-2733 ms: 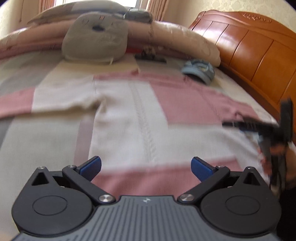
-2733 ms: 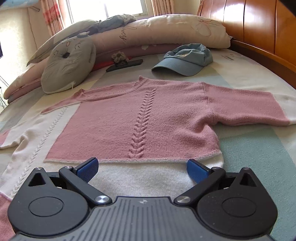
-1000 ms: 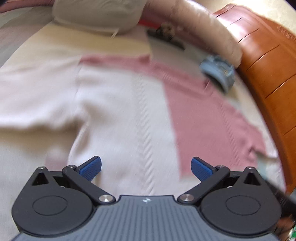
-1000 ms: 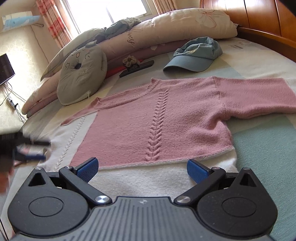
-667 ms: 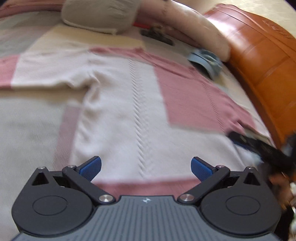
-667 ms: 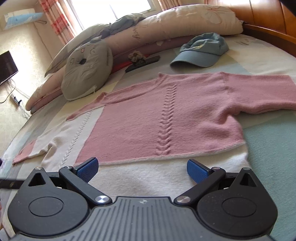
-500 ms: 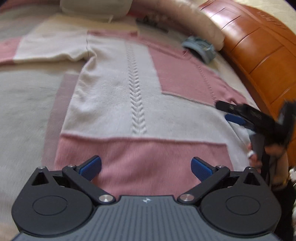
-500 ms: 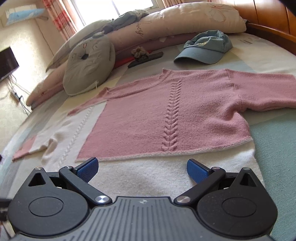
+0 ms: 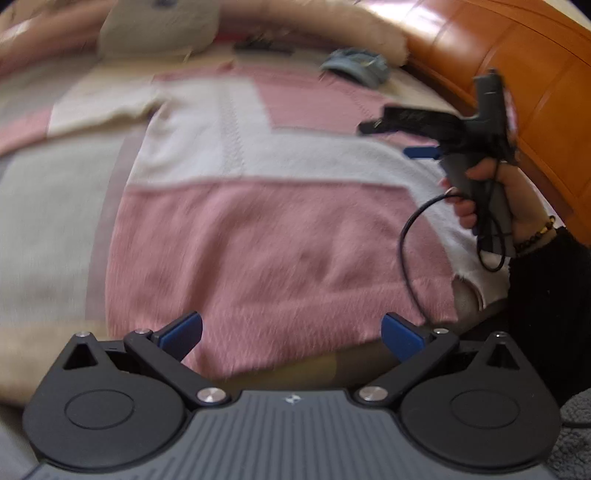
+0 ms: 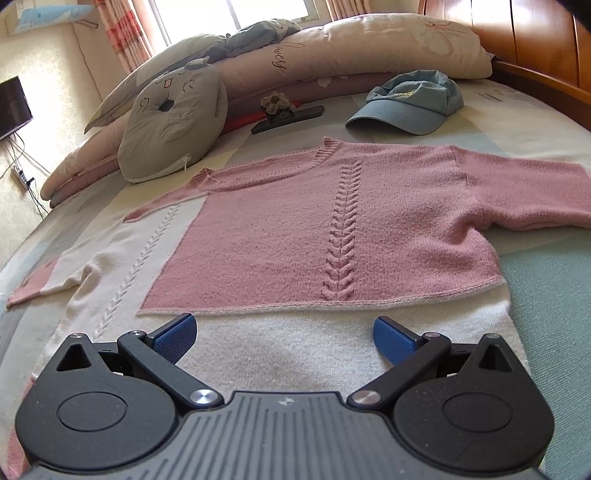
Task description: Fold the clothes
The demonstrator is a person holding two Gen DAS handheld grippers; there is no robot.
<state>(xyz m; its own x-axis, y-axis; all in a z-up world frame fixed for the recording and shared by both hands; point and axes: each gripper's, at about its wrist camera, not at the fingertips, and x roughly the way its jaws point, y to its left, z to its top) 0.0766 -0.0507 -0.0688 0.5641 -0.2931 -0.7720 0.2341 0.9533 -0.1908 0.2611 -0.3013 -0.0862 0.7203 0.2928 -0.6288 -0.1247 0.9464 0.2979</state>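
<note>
Sunlight is coming through a curtained window onto a bed (image 10: 546, 295) with a wooden headboard (image 10: 517, 33), where a pink-and-cream knitted sweater (image 10: 314, 236) is lying spread flat, front up, neckline pointing toward the pillows (image 10: 332, 51). Beyond the neckline a blue cap (image 10: 410, 101), a grey cat-face cushion (image 10: 173, 125) and a dark hair clip (image 10: 288, 118) are sitting apart from it. The right gripper (image 10: 282, 334) is hovering over the cream hem band, its blue-padded jaws spread wide and gripping nothing; the cable-stitch column is running straight ahead of it. The left gripper (image 9: 291, 330) is hanging over the pink lower panel near the hem edge, jaws equally wide apart and empty. In the left wrist view, which is motion-blurred, the person's right hand (image 9: 498, 195) is clutching the other gripper's handle above the sweater's hem corner, a cable looping below it.
</note>
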